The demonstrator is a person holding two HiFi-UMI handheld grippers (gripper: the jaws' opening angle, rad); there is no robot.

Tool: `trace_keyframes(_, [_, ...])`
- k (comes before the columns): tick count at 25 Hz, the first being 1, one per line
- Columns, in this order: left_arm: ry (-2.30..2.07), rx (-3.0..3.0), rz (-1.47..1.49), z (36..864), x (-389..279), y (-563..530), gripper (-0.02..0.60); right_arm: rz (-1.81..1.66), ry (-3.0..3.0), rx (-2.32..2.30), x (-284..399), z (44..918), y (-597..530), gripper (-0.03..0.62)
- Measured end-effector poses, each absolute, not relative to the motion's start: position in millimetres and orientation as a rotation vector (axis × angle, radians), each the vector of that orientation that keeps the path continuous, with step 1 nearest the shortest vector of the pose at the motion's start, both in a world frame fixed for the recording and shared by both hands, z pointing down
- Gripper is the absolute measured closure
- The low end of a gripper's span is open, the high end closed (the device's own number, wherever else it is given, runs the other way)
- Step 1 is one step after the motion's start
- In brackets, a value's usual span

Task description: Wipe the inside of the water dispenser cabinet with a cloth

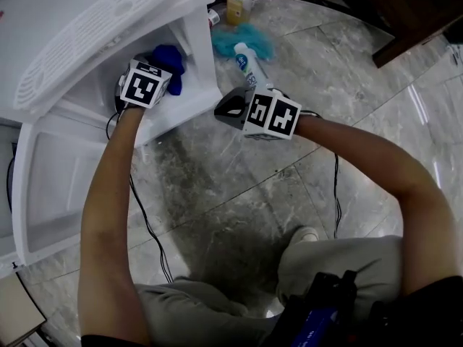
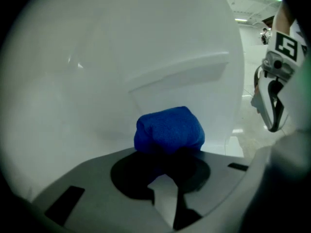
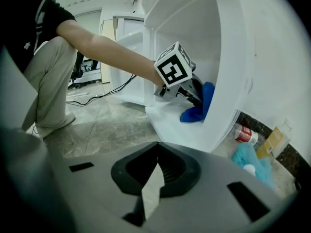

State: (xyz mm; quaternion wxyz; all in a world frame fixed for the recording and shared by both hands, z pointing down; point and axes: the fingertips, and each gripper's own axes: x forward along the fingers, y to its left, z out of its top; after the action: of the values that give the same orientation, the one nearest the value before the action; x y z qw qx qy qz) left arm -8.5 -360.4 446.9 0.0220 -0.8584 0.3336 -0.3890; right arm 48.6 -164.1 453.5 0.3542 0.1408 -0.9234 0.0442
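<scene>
The white water dispenser cabinet (image 1: 197, 27) stands open at the upper left of the head view. My left gripper (image 1: 162, 75) reaches into it, shut on a bunched blue cloth (image 1: 171, 62). In the left gripper view the cloth (image 2: 169, 130) bulges out just past the jaws, against the white inner wall (image 2: 97, 57). The right gripper view shows the left gripper (image 3: 194, 94) pressing the cloth (image 3: 200, 104) low against the cabinet's inside (image 3: 228, 57). My right gripper (image 1: 231, 108) hovers outside, in front of the cabinet's opening, shut with nothing in it (image 3: 155, 171).
The cabinet's door (image 1: 43, 186) hangs open at the left. Behind the cabinet lie a teal rag (image 1: 243, 40), a white spray bottle (image 1: 250, 63) and a yellow bottle (image 1: 237, 6). Black cables (image 1: 148, 223) run over the marble floor. Dark wooden furniture (image 1: 405, 6) stands at the upper right.
</scene>
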Motion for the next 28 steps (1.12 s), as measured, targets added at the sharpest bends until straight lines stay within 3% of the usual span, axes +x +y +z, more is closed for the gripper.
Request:
trace_keyframes(3, [1.08, -2.692, -1.086, 416, -15, -353, 0.504, 0.082, -2.391, 0.349, 37, 446, -163, 0.595])
trace_keyframes(14, [1.435, -2.731, 0.12, 247, -1, -322, 0.503, -0.011, -2.399, 0.274, 5, 437, -159, 0.596])
trace_keyframes(28, [1.61, -2.543, 0.318, 231, 2, -360, 0.505, 0.048, -2.4, 0.274, 24, 452, -148, 0.597])
